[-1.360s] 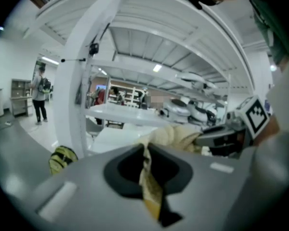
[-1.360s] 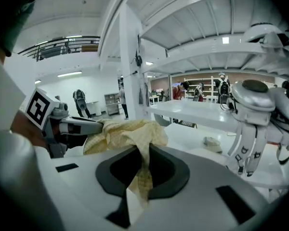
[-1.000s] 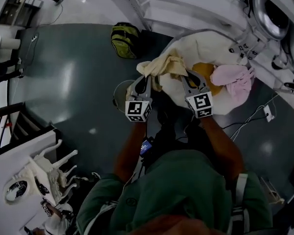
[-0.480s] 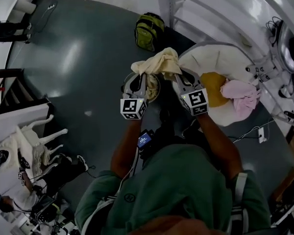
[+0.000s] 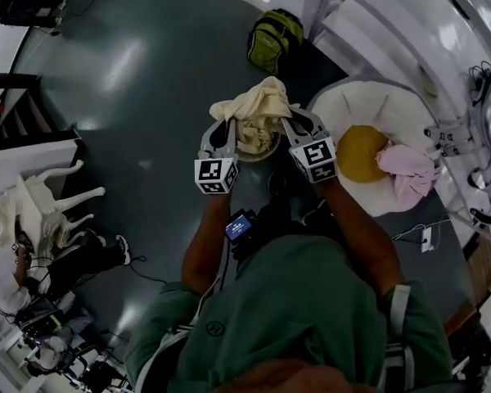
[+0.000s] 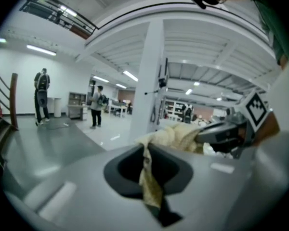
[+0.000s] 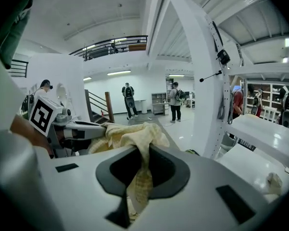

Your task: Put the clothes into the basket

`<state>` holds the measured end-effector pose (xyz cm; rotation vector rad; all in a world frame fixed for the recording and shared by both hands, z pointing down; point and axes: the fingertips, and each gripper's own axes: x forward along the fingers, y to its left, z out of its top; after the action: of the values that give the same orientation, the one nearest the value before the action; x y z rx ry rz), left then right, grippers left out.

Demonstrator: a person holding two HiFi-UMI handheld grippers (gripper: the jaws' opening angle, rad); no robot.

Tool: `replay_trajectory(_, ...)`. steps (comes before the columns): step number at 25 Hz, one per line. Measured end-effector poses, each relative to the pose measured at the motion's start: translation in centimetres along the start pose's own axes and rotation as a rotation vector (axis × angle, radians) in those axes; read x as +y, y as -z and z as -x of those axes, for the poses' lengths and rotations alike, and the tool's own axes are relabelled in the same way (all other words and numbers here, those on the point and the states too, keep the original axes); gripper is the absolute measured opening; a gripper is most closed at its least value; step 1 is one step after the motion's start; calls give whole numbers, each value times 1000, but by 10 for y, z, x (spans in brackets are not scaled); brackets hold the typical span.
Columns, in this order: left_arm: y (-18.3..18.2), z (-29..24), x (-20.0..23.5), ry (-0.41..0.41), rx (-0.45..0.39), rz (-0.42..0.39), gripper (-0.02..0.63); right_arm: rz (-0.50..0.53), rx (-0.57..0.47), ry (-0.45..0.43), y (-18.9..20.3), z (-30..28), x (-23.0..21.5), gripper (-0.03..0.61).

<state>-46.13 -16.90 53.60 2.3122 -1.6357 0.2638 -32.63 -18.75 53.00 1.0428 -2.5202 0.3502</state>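
Evidently you had the cream cloth point(image 5: 255, 109) pinched at two points. The left gripper point(image 5: 221, 128) was clamped on its 9 o'clock edge and the right gripper point(image 5: 292, 123) on its 3 o'clock edge. Each had its jaws nearly together with a fold of fabric drawn down between them. The cloth hung bunched between the two grippers, above what appeared to be the basket point(image 5: 266, 154), a small, round, pale-rimmed container on the floor point(image 5: 147, 97).

For a clean drop, you needed to centre the bundle over the rim, lower both grippers together until the trailing folds sat inside, then release both at once. Releasing one side first would likely have left the cloth draped over the edge.

The fabric was thin, soft and crumpled, with a faint woven check showing in the right gripper view, so it would collapse rather than hold shape. At 3 o'clock an orange garment point(image 5: 362, 152) and a pink garment point(image 5: 409, 170) lay on a white padded surface point(image 5: 368, 109). The floor was dark, smooth and glossy.
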Motion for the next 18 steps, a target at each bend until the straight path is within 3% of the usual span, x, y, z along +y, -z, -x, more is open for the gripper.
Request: replay_trajectory(18, 42, 23, 63, -66, 124, 72, 17, -51, 164, -132, 19, -74, 63, 52)
